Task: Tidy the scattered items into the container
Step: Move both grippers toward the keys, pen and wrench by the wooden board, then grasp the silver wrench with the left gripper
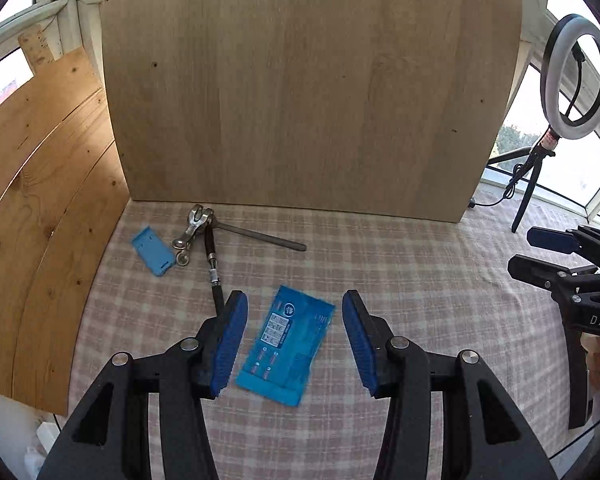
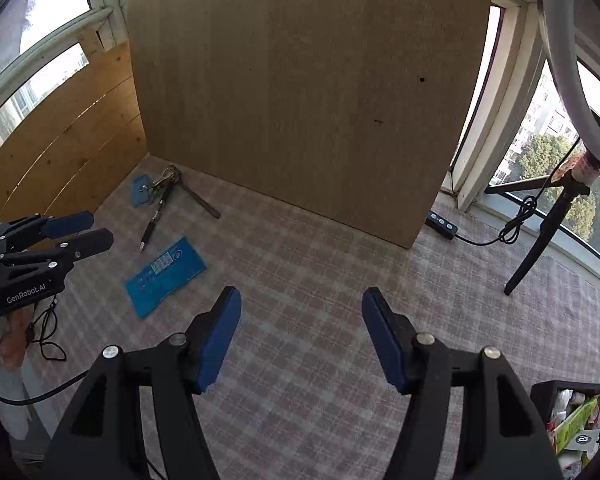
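The left gripper [image 1: 295, 344] is open and empty, above the blue packet [image 1: 286, 346] lying flat on the cloth [image 1: 400, 280]; the right gripper [image 2: 300, 340] is open over bare cloth. I judge this the approach: next lower and close. Only the right view shows the container [image 2: 576, 416], bottom right.

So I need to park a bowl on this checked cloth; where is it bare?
Bare: the wide checked cloth between the blue wipes packet, the upright wooden board and the black container. Crowded: the far left corner, where the blue case, metal tool and pen cluster.
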`<action>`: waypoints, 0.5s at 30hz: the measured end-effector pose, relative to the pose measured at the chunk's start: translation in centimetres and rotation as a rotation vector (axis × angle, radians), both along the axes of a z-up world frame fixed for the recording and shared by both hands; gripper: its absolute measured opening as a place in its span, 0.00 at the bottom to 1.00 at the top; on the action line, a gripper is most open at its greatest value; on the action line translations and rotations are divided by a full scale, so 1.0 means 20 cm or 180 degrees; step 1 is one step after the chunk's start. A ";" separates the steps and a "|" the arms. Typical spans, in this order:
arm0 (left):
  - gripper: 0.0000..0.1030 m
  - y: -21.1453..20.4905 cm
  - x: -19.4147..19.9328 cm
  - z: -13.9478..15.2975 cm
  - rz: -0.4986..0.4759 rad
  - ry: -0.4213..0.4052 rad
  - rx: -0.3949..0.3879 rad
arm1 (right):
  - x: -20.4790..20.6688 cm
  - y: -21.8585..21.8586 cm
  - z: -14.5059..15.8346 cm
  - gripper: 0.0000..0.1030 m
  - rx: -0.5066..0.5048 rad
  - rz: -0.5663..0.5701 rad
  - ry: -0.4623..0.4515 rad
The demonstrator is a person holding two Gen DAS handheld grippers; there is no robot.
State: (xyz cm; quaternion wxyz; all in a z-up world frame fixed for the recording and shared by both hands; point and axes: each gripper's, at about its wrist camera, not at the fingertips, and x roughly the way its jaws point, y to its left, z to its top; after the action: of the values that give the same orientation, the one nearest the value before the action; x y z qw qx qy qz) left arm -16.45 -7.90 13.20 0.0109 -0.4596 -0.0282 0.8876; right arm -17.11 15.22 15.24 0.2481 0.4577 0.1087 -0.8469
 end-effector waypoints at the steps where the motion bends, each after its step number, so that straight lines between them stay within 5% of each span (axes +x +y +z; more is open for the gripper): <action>1: 0.45 -0.06 -0.03 -0.02 0.0036 -0.0012 -0.0017 | -0.02 -0.08 -0.01 0.60 0.0022 0.0072 0.0001; 15: 0.45 -0.47 -0.47 -0.38 -0.0186 -0.0384 -0.0247 | -0.34 -1.00 -0.47 0.51 0.0477 0.1038 -0.0187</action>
State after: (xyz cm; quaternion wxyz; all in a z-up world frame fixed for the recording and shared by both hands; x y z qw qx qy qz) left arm -25.81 -17.23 5.51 0.0172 -0.5130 0.0191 0.8580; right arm -23.93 -4.75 5.93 0.3505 0.4757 0.2369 -0.7712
